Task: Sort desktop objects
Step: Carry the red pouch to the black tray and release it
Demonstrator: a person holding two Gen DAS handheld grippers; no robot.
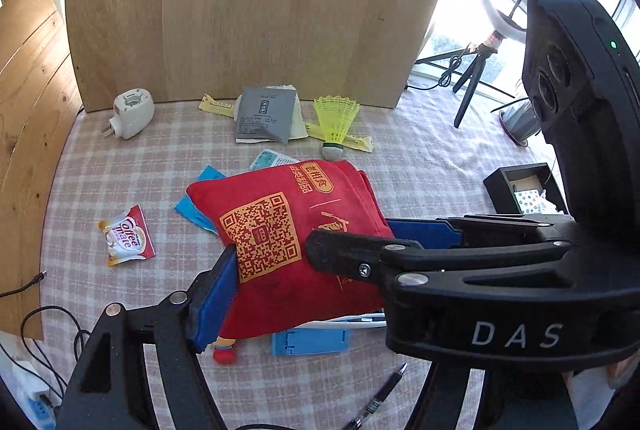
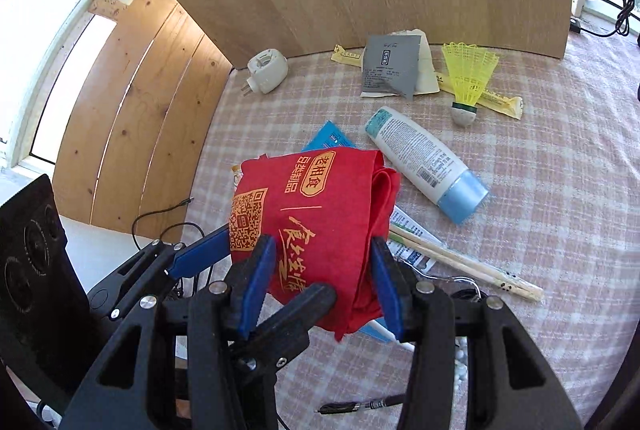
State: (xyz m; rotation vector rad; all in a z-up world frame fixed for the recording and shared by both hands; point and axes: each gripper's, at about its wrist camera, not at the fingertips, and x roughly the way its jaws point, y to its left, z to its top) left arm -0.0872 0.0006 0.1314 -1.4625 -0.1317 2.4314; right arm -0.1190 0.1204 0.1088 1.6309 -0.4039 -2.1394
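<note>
Risk: red bag (image 2: 316,226) slipping frm both tongs, L (image 1: 308,250) & R (image 2: 320,282) (each clamped on cloth), snagging chopsticks (image 2: 460,262) at 3 o'clock.

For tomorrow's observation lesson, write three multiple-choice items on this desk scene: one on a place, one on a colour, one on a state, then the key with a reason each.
1. Where does the white plug-in device lie?
A. Near the wooden board at the back of the table
B. Inside the black box
C. Under the red bag

2. What colour is the shuttlecock's skirt?
A. White
B. Yellow
C. Blue

3. What state is the red bag in?
A. Lying untouched on the cloth
B. Gripped between blue pads of both tools
C. Hanging from the ring light

Key:
1 A, it sits on the checked cloth close to the board's foot.
2 B, the plastic skirt is bright yellow above a pale cork.
3 B, the left tool and right tool each have the folded fabric between their pads.
</note>
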